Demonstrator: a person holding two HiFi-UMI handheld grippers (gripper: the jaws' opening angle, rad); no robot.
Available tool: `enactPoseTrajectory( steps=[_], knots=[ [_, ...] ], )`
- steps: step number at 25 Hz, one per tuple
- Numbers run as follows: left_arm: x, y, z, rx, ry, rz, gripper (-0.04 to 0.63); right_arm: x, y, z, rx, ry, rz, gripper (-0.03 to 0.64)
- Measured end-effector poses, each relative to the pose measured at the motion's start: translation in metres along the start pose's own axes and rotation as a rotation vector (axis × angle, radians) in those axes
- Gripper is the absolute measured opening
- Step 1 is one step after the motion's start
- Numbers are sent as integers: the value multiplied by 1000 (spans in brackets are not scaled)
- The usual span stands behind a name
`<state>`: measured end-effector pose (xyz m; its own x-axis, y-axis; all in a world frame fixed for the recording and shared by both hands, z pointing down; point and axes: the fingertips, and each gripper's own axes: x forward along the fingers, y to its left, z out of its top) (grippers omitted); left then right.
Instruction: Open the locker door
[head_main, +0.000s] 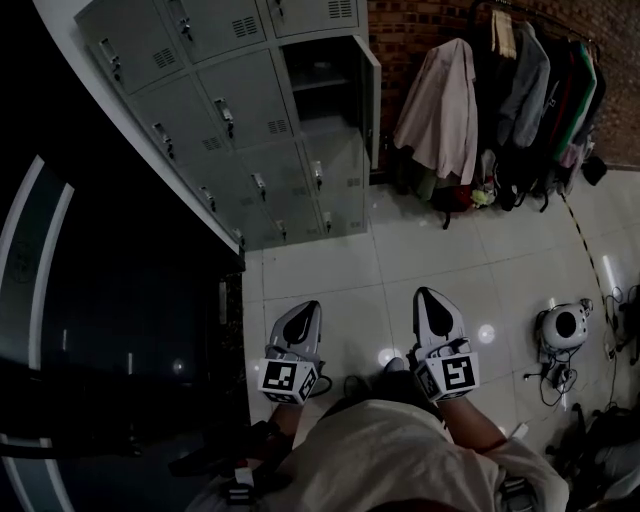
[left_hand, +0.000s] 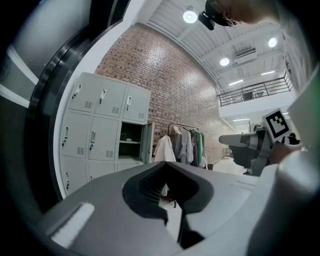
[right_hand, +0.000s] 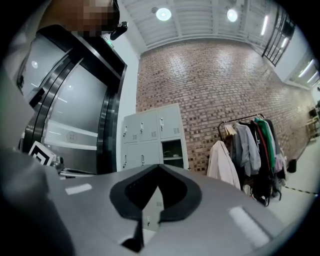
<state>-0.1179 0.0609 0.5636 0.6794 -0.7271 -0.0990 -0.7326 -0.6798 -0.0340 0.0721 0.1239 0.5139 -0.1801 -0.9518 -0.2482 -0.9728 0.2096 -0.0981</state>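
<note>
Here we are, standing well back from the bank of grey lockers (head_main: 230, 110), which sits up at eleven to twelve o'clock in the head view against the brick wall (head_main: 420, 20). Look at the right-hand column: one compartment (head_main: 322, 85) is dark and exposed, a shelf showing inside, and its locker door (head_main: 369, 95) stands swung out from the frame on its right side, edge-on to us. Every other door I can see is flush and closed. Down at six o'clock, low over the pale floor tiles (head_main: 330, 270), are both tools. The left hand-held gripper (head_main: 316, 304) points toward the lockers with its jaws brought together and nothing between them, only floor and clothes showing past the pads in the left gripper view. The right hand-held gripper (head_main: 423, 291) is beside it at five o'clock, jaws fully closed and empty as well. Neither tool is anywhere near the lockers; open floor lies between. Over at one to two o'clock a clothes rack (head_main: 530, 70) is hung with garments, a pale pink jacket (head_main: 440, 105) on its near end. At four o'clock a round white device (head_main: 562, 328) sits on the tiles among cables, and a dark glass partition (head_main: 120, 330) fills nine o'clock.
</note>
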Motion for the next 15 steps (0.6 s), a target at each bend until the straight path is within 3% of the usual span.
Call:
enactPoseTrajectory(
  steps=[4, 8, 10, 15],
  knots=[
    [-8, -4, -5, -20, 4, -5, 46, -8, 8, -9, 17, -18, 4, 0],
    [-13, 1, 10, 10, -28, -6, 46, -12, 20, -4, -26, 31, -1, 0],
    [-8, 8, 9, 20, -38, -2, 46, -7, 22, -1, -27, -9, -4, 0],
    [-4, -7, 12, 20, -47, -50, 46, -21, 22, -6, -35, 9, -6, 0]
  ],
)
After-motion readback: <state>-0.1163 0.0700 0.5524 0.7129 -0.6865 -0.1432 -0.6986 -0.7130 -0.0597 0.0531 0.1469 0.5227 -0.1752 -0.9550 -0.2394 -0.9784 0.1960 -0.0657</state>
